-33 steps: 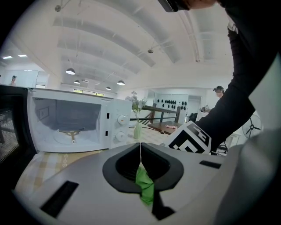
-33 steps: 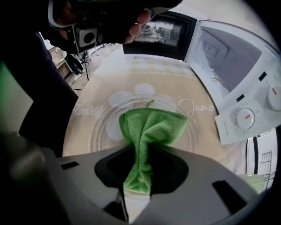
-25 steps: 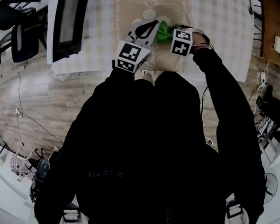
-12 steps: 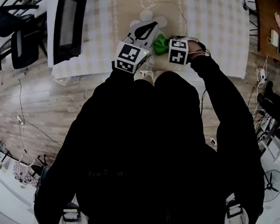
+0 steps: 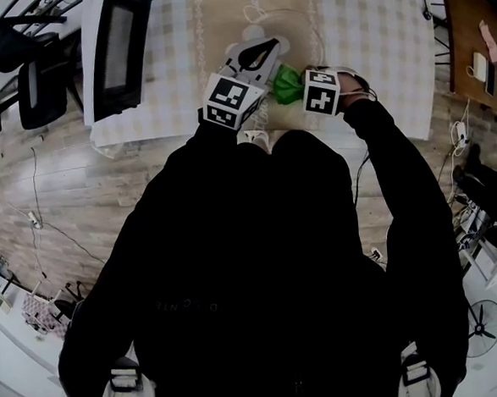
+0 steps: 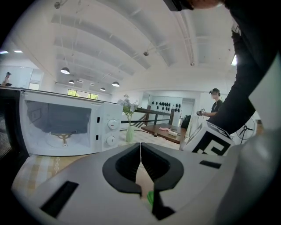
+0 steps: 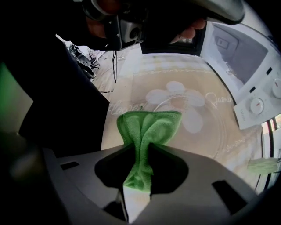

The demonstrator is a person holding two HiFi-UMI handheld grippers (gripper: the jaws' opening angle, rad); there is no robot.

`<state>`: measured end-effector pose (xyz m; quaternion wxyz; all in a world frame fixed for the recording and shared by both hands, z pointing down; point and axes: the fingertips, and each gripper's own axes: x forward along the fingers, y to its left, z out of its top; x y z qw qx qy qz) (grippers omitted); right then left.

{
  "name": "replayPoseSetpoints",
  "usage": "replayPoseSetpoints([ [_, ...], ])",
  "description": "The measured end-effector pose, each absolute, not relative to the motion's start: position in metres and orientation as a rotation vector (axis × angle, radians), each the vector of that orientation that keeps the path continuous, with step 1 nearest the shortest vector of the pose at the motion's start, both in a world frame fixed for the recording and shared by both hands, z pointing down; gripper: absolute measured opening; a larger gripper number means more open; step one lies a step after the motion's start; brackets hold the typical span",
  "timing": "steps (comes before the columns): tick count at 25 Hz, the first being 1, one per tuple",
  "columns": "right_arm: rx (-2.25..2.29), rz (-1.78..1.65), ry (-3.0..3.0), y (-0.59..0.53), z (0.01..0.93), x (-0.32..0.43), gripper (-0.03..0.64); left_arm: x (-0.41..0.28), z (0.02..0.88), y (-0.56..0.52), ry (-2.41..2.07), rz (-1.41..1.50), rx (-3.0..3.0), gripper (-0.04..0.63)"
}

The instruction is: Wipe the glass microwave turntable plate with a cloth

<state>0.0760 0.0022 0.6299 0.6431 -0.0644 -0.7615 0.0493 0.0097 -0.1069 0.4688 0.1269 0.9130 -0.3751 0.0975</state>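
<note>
The glass turntable plate [image 7: 208,136] lies flat on a beige flower-print mat [image 7: 175,94]; its faint rim [image 5: 315,29] also shows in the head view. A green cloth [image 7: 149,127] [image 5: 287,82] hangs bunched from my right gripper [image 7: 139,169] [image 5: 300,86], which is shut on it, and its free end rests at the plate's near edge. My left gripper [image 6: 140,154] [image 5: 264,50] is just left of the cloth. Its jaws are shut with only a hairline gap, and nothing shows between them. It points level toward the microwave.
A white microwave [image 5: 119,45] [image 6: 61,127] [image 7: 246,74] stands on the checked tablecloth at the left with its door open. A vase of flowers [image 6: 129,132] sits beside it. Another person [image 6: 215,103] stands far back. The table's near edge [image 5: 261,131] is by my body.
My right gripper and the green cloth have shifted a little toward me across the plate's edge. The left gripper has hardly moved.
</note>
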Motion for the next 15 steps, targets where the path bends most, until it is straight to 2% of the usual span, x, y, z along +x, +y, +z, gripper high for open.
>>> replayPoseSetpoints([
  [15, 0.105, -0.019, -1.796, -0.137, 0.604, 0.112, 0.114, 0.025, 0.467, -0.146, -1.119, 0.281, 2.650, 0.021],
])
